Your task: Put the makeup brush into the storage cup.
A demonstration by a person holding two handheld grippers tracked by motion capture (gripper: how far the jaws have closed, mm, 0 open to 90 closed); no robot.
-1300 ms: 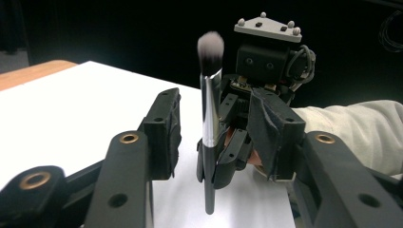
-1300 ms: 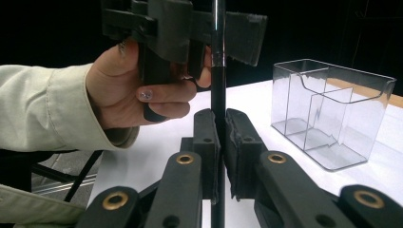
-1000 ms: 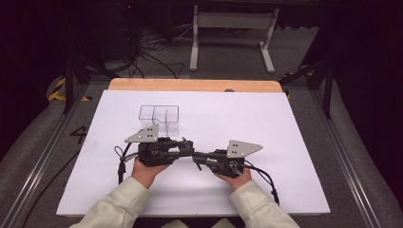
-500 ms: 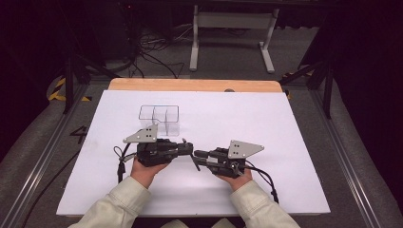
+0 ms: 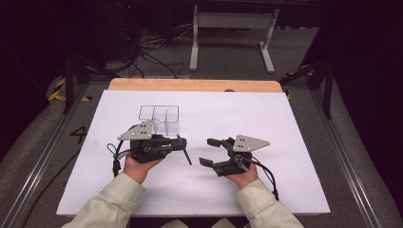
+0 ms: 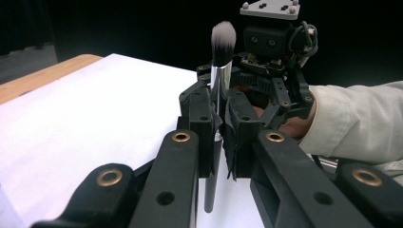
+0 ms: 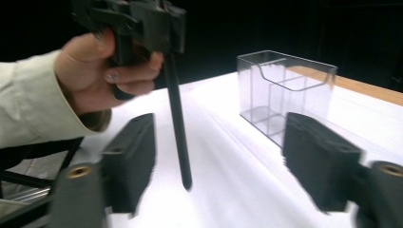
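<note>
High view: left gripper (image 5: 183,145) clenches a makeup brush (image 5: 187,155) just above the white sheet (image 5: 294,142), near the clear organizer (image 5: 159,118); right gripper (image 5: 209,152) is released.
Left gripper view: jaws clamp the brush's metal ferrule (image 6: 219,88), bristles up.
Right gripper view: the slim handle (image 7: 177,123) hangs down; likely light, stiff, slick; best held mid-handle.

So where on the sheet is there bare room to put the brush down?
Bare: right half beyond the right gripper, and the left edge. Crowded: the centre, where the left gripper, brush and organizer sit.
</note>
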